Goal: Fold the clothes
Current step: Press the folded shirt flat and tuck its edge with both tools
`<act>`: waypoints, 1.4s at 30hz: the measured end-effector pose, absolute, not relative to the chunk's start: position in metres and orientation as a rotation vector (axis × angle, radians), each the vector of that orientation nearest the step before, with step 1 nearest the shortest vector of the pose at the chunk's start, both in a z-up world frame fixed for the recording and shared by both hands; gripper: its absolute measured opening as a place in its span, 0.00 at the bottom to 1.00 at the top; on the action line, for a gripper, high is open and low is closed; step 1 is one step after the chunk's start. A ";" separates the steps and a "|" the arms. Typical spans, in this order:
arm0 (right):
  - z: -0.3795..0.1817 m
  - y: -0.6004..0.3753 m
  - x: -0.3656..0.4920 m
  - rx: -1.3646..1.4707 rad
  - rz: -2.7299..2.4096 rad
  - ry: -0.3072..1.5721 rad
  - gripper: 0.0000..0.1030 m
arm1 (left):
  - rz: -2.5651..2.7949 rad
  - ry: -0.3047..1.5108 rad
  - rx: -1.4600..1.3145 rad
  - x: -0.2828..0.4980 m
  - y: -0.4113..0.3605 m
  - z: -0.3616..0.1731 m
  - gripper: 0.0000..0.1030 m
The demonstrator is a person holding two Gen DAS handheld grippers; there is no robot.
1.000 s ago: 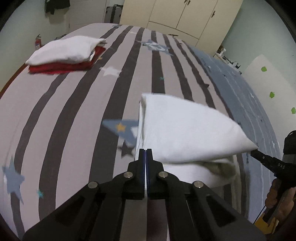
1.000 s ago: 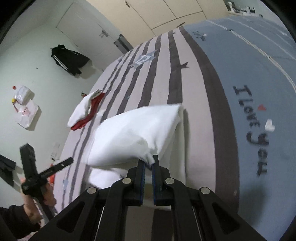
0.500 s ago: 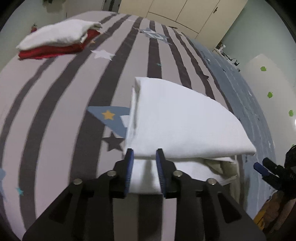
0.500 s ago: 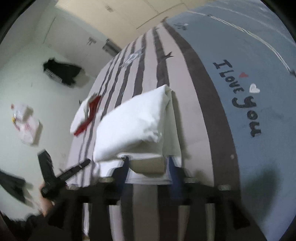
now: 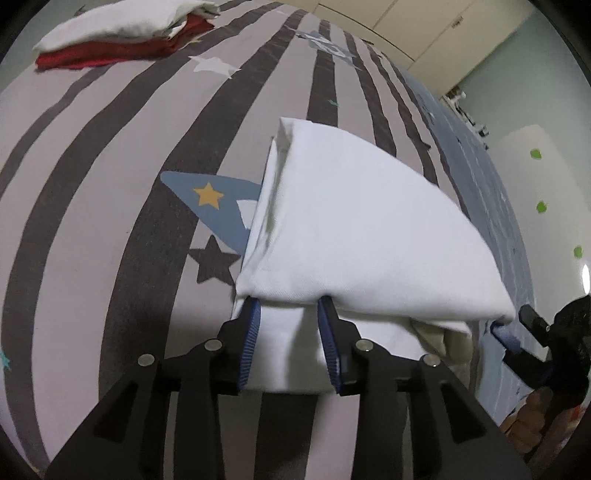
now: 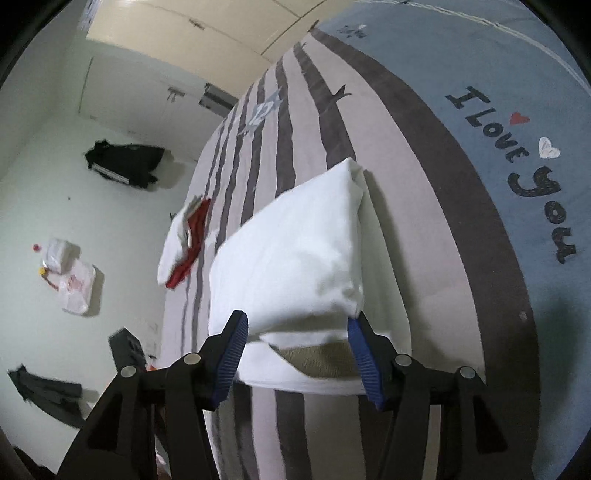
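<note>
left gripper: jaws spread apart, nothing pinched. The blue pads sit right at the near edge of the white garment's top fold, tips tucked just under it.
right gripper: spread even wider, not holding anything either; pads either side of the fold's near edge.
white garment: folded, lying on the striped bedspread straight ahead of both claws, top layer puffed up over the bottom one.
folded pile: white on red, way off ahead-left of the left claw.
black clothing: on the floor, far left of the right claw.
</note>
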State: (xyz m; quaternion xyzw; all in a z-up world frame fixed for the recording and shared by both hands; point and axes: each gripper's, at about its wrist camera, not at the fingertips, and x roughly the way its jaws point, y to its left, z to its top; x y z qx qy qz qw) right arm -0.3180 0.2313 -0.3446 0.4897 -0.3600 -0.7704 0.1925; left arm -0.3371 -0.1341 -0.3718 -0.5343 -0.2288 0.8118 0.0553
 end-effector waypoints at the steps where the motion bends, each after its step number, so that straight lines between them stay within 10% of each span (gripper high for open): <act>1: -0.345 0.231 -0.321 1.371 -2.154 -1.029 0.52 | 2.453 -0.734 -1.625 -0.339 -0.137 -0.373 0.30; 11: -0.363 0.230 -0.344 1.409 -2.131 -1.163 0.52 | 2.398 -0.906 -1.619 -0.346 -0.149 -0.382 0.39; 22: -0.375 0.229 -0.343 1.451 -2.158 -1.059 0.13 | 2.254 -1.249 -1.523 -0.331 -0.168 -0.386 0.53; 32: -0.377 0.229 -0.340 1.440 -2.179 -0.976 0.12 | 2.363 -1.079 -1.502 -0.338 -0.161 -0.376 0.65; 34: -0.376 0.228 -0.340 1.437 -2.190 -0.939 0.12 | 2.405 -1.014 -1.517 -0.343 -0.159 -0.376 0.58; 38: -0.374 0.226 -0.339 1.431 -2.207 -0.888 0.11 | 2.498 -0.727 -1.515 -0.350 -0.143 -0.365 0.09; 42: -0.366 0.224 -0.336 1.411 -2.252 -0.807 0.09 | 2.539 -0.547 -1.488 -0.341 -0.130 -0.347 0.05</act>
